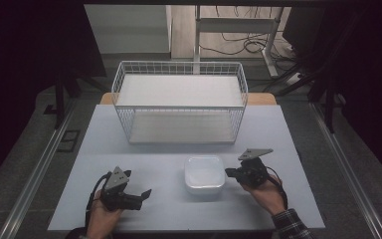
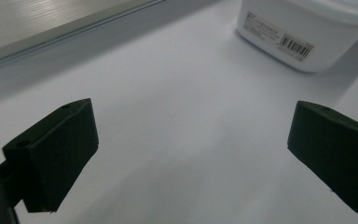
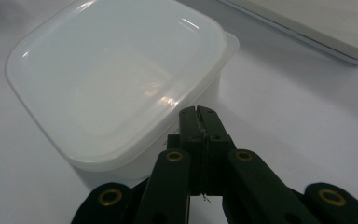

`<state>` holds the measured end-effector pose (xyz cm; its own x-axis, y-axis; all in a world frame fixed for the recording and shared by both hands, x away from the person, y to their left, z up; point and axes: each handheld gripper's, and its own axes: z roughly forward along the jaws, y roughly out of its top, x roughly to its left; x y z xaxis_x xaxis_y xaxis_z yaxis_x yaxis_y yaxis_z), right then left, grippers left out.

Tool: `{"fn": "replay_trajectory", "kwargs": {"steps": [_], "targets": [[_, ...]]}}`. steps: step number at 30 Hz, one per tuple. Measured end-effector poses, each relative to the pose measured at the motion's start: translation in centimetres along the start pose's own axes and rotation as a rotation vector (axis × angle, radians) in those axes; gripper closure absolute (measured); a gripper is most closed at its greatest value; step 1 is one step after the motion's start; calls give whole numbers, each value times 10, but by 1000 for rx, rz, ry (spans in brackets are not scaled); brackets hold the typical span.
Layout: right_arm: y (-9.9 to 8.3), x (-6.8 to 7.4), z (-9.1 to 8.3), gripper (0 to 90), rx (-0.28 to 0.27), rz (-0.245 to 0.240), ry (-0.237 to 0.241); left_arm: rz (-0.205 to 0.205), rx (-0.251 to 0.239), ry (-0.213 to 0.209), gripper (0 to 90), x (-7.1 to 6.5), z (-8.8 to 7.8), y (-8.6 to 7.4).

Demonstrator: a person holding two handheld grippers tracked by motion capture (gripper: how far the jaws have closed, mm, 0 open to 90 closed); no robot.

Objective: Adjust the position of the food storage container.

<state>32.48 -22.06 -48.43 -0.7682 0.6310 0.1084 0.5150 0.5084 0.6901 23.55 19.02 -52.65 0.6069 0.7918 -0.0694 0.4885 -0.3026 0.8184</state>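
A white lidded plastic container sits on the white table between the two hands. In the right gripper view the container lies just ahead and left of the right gripper, whose jaws are pressed together with nothing between them. That right gripper is just off the container's right side. My left gripper rests at the near left, jaws wide apart and pointing right toward the container, which carries a barcode label; the left gripper has only bare table between its jaws.
A white wire basket with a solid white shelf stands at the back of the table. A metal rail edges the table. Beyond the table are a chair frame and cables on the floor.
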Motion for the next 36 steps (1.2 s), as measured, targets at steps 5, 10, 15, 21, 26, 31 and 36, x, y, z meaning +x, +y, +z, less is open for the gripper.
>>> {"fn": "replay_trajectory", "kwargs": {"steps": [5,10,15,21,26,31,36], "targets": [[5,18,17,891,27,-39,20,-6,-4,-2,19,0,0,0],[10,29,26,891,21,-75,19,-1,-4,-5,19,0,-1,0],[15,33,33,891,0,-62,13,1,-3,-10,19,-1,0,0],[12,31,28,869,-30,-66,-13,-5,-1,-15,20,-1,-1,1],[5,28,14,779,-58,-75,-36,-21,10,-30,29,0,-1,1],[-6,27,4,355,-108,-71,-26,-13,9,-29,27,-1,0,1],[-12,32,6,131,-121,-104,-42,-11,3,-30,25,-1,0,0]]}}
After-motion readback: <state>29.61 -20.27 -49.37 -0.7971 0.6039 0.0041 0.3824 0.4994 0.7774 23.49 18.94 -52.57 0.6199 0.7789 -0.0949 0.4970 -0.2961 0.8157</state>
